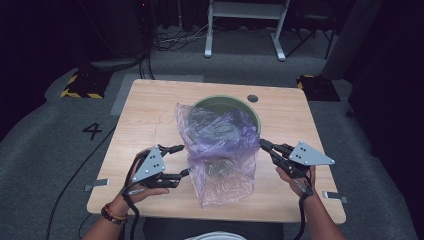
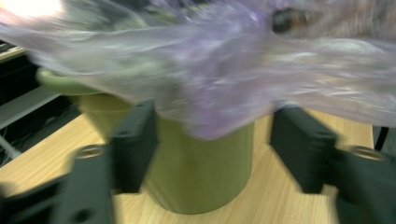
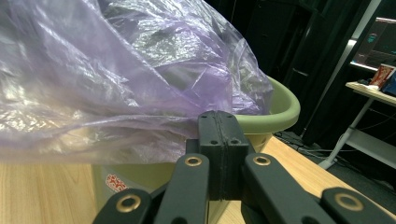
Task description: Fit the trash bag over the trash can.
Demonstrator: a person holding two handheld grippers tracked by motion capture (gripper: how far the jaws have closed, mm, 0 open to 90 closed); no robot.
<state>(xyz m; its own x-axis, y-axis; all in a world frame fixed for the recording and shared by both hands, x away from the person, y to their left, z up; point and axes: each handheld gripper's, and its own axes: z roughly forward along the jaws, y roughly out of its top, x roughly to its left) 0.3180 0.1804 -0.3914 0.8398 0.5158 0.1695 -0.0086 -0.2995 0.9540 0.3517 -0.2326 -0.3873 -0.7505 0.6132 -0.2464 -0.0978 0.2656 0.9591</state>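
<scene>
A thin purple plastic bag [image 1: 220,150] lies draped over the near rim of an olive-green bin [image 1: 252,112] at the middle of the worktop [image 1: 145,105], spilling down toward six o'clock onto the wood. It looks feather-light, limp and crinkly, the kind of film that slides, clings and tears if tugged hard against the rim. The right tool [image 1: 264,145] sits at three o'clock of the bag, pressed together right at the bag's edge; in the right gripper view the film [image 3: 116,84] meets the tips of the closed tool [image 3: 219,123], so it seems to pinch the hem, though I cannot be sure. The left tool [image 1: 183,160] at nine o'clock stands spread, the bag's edge [image 2: 224,93] just ahead of it and untouched. I'd judge the best hold is the doubled mouth hem on opposite sides, pulled gently apart and over the bin's rim
</scene>
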